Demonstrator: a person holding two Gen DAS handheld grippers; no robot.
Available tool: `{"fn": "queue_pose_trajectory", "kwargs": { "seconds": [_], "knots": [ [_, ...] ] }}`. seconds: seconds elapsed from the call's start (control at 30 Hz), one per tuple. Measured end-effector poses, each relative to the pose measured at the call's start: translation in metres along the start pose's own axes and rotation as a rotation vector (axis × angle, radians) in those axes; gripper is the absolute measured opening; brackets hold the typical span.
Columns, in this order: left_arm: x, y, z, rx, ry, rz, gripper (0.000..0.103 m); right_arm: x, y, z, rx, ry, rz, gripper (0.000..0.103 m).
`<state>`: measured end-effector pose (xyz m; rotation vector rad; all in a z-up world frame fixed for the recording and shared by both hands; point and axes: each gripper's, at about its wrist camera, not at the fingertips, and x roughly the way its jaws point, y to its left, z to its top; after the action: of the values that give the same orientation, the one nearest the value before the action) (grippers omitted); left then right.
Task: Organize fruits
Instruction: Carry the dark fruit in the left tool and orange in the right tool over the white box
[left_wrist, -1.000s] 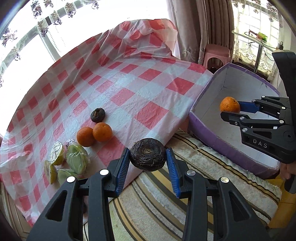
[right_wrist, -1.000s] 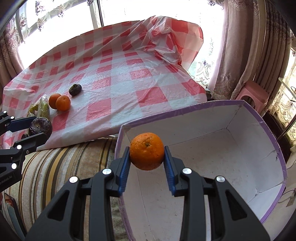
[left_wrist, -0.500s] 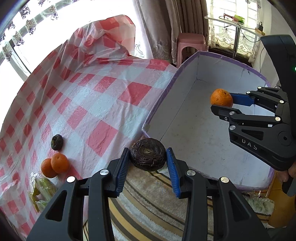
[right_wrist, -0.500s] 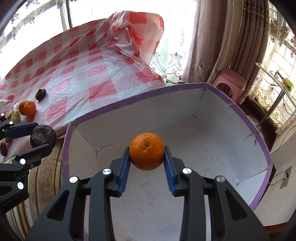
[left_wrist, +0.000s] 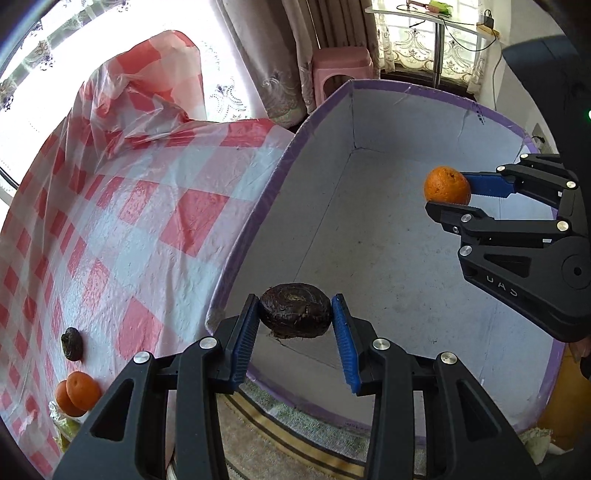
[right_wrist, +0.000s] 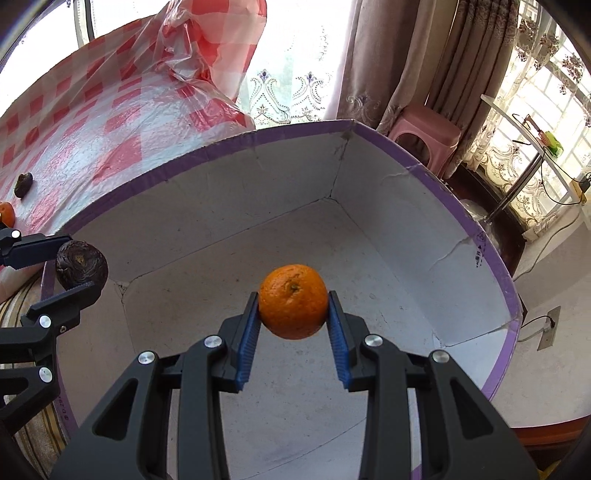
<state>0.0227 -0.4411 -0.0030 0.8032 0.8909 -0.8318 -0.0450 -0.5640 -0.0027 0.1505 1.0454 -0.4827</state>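
Your left tool (left_wrist: 295, 319) is clenched on a dark brown, wrinkled round fruit (left_wrist: 295, 309), held at 6 o'clock in the left wrist view, just inside the near rim of the purple-edged white cardboard box (left_wrist: 258, 206). Your right tool (right_wrist: 293, 312) is clenched on a round orange with dimpled peel (right_wrist: 293, 301), held above the bare box floor near the middle. The step in hand appears to be the drop-off: both fruits hang over the box, neither touching it. The next move likely calls for lowering each tool toward the floor and spreading the blue pads so the fruits settle without rolling into each other. Farther off, at 8 o'clock, two more oranges (left_wrist: 78, 392) and a smaller dark fruit (left_wrist: 72, 343) wait on the red-and-white checked plastic cloth (left_wrist: 147, 192) covering the surface.
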Motion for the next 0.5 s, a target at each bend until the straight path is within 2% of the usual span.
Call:
{"fn": "queue_pose_trajectory", "kwargs": {
  "seconds": [0.2, 0.3, 0.5],
  "knots": [
    [0.034, -0.013, 0.005, 0.084, 0.092, -0.014, 0.039, 0.017, -0.007, -0.007, -0.043, 0.055, -0.068, 0.036],
    [0.049, -0.021, 0.005, 0.114, 0.139, -0.027, 0.039, 0.025, -0.006, -0.009, -0.079, 0.089, -0.054, 0.036],
    [0.064, -0.030, 0.003, 0.142, 0.190, -0.040, 0.039, 0.038, 0.002, -0.009, -0.136, 0.117, -0.079, 0.036]
  ]
}}
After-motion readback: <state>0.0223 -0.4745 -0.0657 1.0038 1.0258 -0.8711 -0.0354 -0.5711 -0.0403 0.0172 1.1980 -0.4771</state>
